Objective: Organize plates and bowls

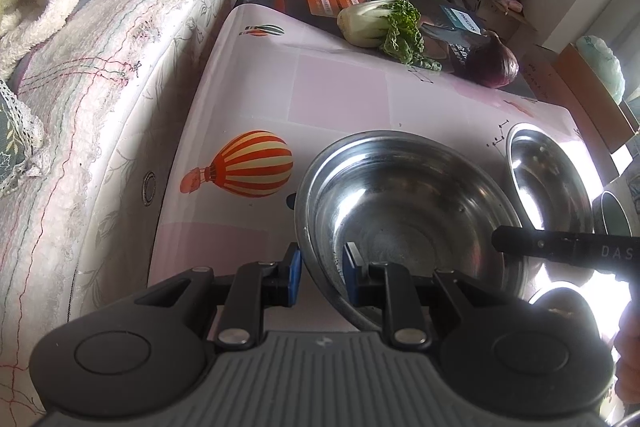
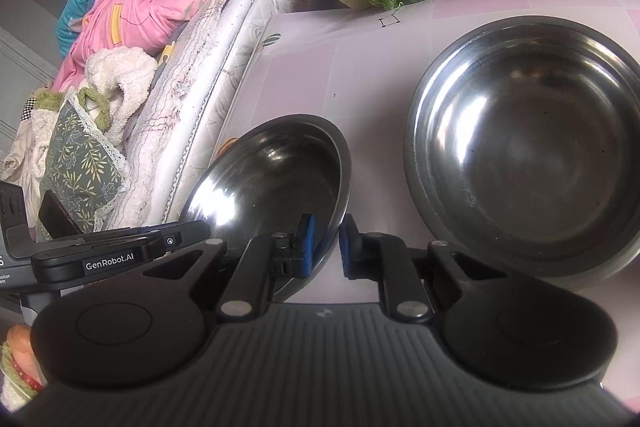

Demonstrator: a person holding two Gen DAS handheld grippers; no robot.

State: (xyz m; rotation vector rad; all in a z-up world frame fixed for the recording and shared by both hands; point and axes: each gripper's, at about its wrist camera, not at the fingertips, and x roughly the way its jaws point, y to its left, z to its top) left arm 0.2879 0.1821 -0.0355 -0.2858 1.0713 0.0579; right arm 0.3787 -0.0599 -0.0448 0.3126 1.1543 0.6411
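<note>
On a balloon-print counter [image 1: 340, 95] beside a bed [image 1: 120, 75], the left gripper [image 1: 318, 277] pinches the near rim of a steel bowl [image 1: 408, 211], its jaws straddling the wall at six o'clock. At three o'clock, the right gripper [image 2: 326, 245] clamps the same bowl's opposite rim. A second bowl [image 2: 532, 143] sits at one o'clock, nearer the right hand, the likely nesting target.

Right gripper [image 2: 324, 243] seemingly clamping tilted bowl [image 2: 276, 175]

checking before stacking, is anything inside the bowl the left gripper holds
Nothing shows inside the bowl: bare steel, apart from the left gripper's inner pad over its near rim. That pad covers a small patch of wall.
</note>
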